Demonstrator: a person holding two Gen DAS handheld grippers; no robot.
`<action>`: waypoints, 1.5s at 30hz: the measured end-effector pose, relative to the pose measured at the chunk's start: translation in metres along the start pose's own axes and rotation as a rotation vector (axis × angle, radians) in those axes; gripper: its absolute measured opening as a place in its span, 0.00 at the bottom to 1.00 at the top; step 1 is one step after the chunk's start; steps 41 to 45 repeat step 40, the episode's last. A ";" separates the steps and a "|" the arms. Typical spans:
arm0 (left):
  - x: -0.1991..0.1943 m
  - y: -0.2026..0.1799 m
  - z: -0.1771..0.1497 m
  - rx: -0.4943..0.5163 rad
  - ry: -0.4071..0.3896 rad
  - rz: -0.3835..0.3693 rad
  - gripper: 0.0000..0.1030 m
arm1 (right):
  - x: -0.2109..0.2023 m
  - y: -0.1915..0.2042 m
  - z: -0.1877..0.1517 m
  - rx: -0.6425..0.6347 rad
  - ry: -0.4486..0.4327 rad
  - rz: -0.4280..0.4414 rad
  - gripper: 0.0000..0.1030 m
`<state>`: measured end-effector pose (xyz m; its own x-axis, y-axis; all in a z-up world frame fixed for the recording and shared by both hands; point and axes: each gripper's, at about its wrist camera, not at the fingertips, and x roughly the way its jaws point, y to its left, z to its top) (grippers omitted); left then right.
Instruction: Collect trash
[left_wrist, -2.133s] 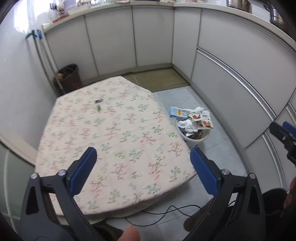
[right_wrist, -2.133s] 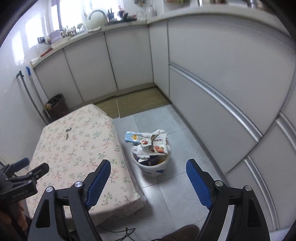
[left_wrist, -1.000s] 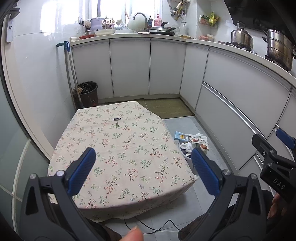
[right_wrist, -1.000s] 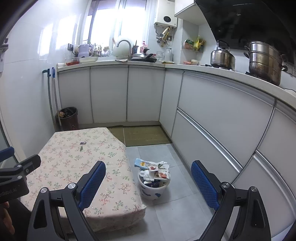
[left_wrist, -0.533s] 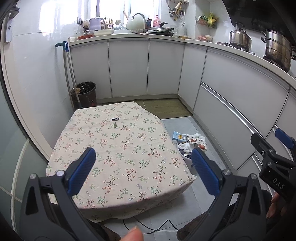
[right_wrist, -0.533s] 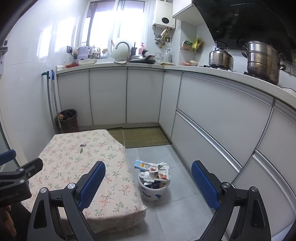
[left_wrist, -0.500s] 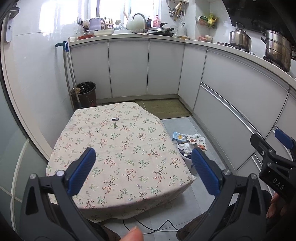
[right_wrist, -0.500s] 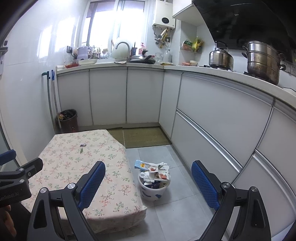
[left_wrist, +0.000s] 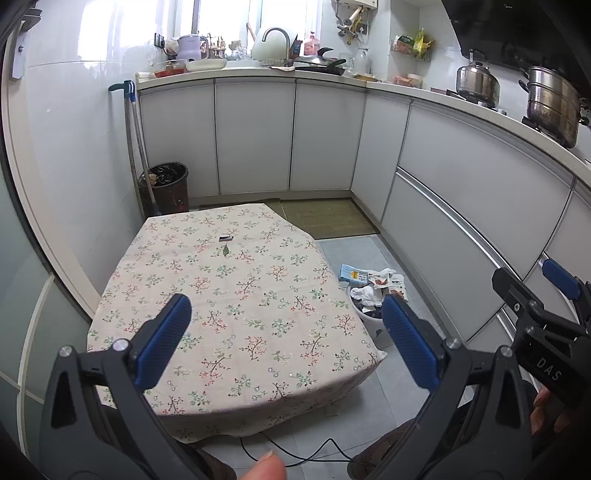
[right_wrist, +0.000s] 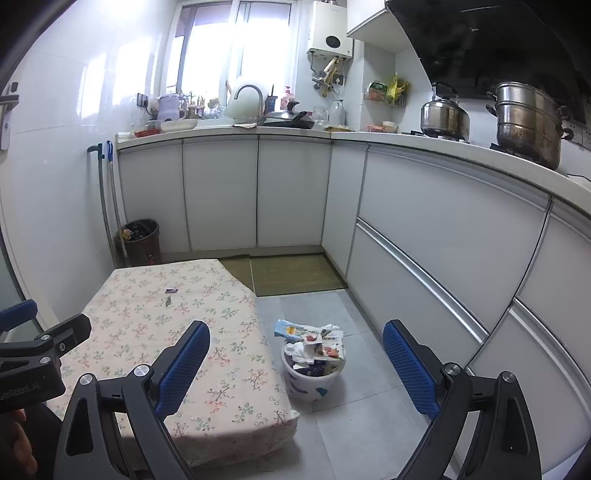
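Looking at it now, I'd say this is nearly done: the white bucket (right_wrist: 313, 384) on the floor just beside the table (left_wrist: 229, 332) is overflowing with wrappers (right_wrist: 317, 341). Only a small dark scrap (left_wrist: 225, 238) and a green bit (left_wrist: 226, 250) sit on the floral cloth. Left gripper (left_wrist: 284, 339) and right gripper (right_wrist: 295, 365) both gape wide, holding nothing. Small white kitchen, grey tile floor, brown bin (left_wrist: 168, 186) in the corner.

Cloth tablecloth (left_wrist: 236, 314) matt; cabinet doors (right_wrist: 443, 236) glossy; steel pots (right_wrist: 528, 122).
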<state>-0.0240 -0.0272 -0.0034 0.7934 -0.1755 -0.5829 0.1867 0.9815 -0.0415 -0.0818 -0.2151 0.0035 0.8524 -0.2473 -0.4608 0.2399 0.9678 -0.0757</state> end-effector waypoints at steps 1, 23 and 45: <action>0.000 0.000 0.000 -0.001 -0.001 0.000 1.00 | 0.000 -0.001 0.000 0.001 -0.002 -0.001 0.94; -0.002 -0.001 -0.001 0.013 -0.010 0.003 1.00 | -0.002 -0.004 0.001 0.020 -0.021 -0.019 0.98; 0.004 0.000 0.000 -0.014 0.014 -0.011 1.00 | -0.001 -0.007 -0.003 0.035 -0.021 -0.007 0.98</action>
